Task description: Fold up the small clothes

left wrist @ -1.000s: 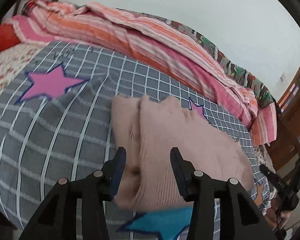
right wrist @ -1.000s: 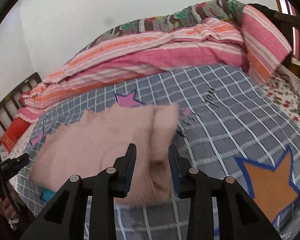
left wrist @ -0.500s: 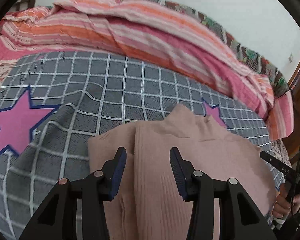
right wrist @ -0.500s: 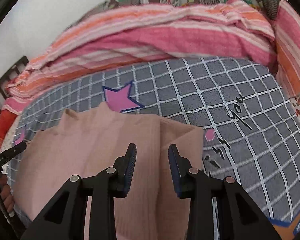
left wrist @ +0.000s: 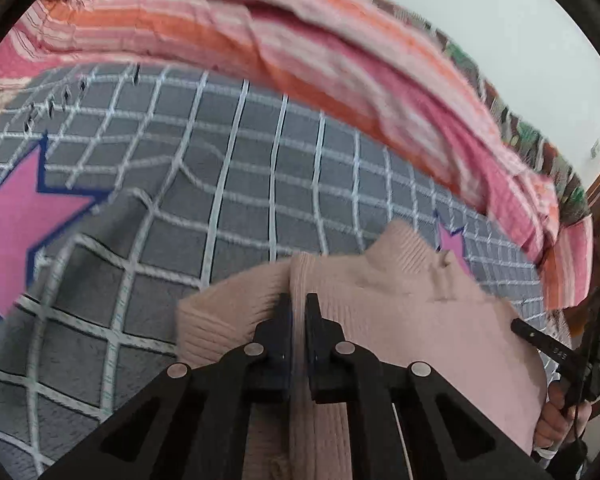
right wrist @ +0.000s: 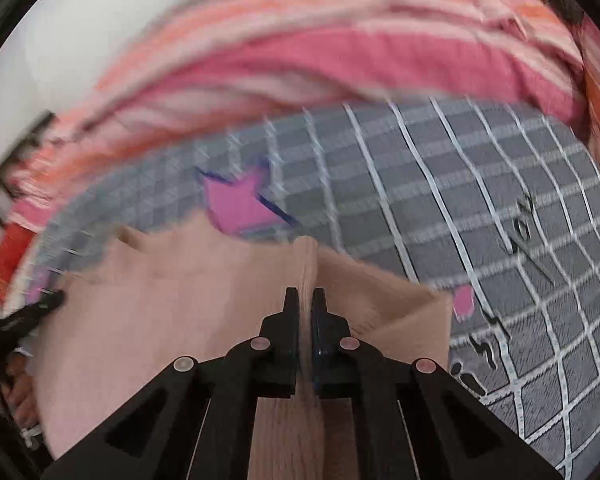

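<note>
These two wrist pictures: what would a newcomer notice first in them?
First, the pale pink ribbed knit garment lying on the grey checked bedspread with pink stars, low in both views. Each black hand-held gripper, left and right, has just closed and pinches a raised ridge of it. Behind lies a pink-and-orange striped blanket.

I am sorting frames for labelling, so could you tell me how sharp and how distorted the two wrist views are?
Left wrist view: mostly sharp, slight smear on the striped blanket; fisheye bends the grid of the grey bedspread. Right wrist view: strong motion blur on its left side, smearing the pink star; the right gripper and the pink sweater stay fairly clear.
</note>
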Demonstrator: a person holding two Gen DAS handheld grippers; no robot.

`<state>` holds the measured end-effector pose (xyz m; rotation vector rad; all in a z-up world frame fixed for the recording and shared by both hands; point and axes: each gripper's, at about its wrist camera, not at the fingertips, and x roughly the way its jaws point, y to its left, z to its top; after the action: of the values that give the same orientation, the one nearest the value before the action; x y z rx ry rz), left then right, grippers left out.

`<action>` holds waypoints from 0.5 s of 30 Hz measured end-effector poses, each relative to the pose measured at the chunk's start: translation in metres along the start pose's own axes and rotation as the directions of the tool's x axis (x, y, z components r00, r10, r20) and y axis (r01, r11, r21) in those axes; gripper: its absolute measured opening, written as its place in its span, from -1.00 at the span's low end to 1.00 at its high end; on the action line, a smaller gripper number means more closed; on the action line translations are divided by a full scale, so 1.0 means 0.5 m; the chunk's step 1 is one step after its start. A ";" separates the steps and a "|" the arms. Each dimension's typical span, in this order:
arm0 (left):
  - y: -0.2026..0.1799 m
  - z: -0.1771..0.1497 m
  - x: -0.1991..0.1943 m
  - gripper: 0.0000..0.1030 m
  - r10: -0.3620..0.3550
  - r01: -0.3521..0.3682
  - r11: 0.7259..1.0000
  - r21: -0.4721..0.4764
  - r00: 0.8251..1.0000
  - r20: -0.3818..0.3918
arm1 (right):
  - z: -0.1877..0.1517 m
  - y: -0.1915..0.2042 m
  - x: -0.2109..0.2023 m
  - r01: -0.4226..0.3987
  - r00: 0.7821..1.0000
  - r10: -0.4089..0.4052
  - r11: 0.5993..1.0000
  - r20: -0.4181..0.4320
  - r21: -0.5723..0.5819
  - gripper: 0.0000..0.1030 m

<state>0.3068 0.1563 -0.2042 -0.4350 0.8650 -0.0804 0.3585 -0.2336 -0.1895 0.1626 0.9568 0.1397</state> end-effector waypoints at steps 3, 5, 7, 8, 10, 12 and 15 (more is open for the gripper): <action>-0.003 0.001 -0.010 -0.77 -0.016 0.016 1.000 0.022 1.000 0.004 | -0.007 -0.003 0.009 0.014 1.000 -0.014 1.000 -0.010 -0.002 -0.87; -0.001 0.001 -0.022 -0.74 -0.012 0.012 0.999 0.036 1.000 0.003 | -0.005 0.012 -0.014 0.044 0.999 -0.044 0.999 -0.002 -0.031 -0.74; 0.013 -0.009 -0.052 -0.73 -0.009 0.008 0.999 0.042 0.999 0.034 | -0.011 0.041 -0.044 0.055 0.998 -0.053 0.996 0.031 -0.069 -0.66; 0.018 -0.010 -0.060 -0.71 -0.014 0.012 0.999 0.040 0.999 0.044 | -0.016 0.068 -0.061 0.046 0.998 -0.042 0.995 0.044 -0.093 -0.47; 0.038 -0.018 -0.087 -0.68 -0.002 0.000 0.999 0.038 0.998 0.057 | -0.028 0.110 -0.078 0.023 0.998 -0.016 0.992 0.059 -0.127 -0.35; 0.049 -0.022 -0.099 -0.39 0.044 -0.047 0.997 0.060 0.997 0.059 | -0.037 0.155 -0.075 -0.016 0.999 0.023 0.988 0.046 -0.152 -0.35; 0.078 -0.031 -0.117 -0.26 0.146 -0.154 0.984 0.094 0.985 0.091 | -0.056 0.226 -0.057 -0.095 0.995 0.096 0.980 -0.004 -0.173 -0.35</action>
<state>0.2530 0.2005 -0.1866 -0.2754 0.8052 0.0330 0.3141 -0.1264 -0.1599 0.0486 0.9278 0.3101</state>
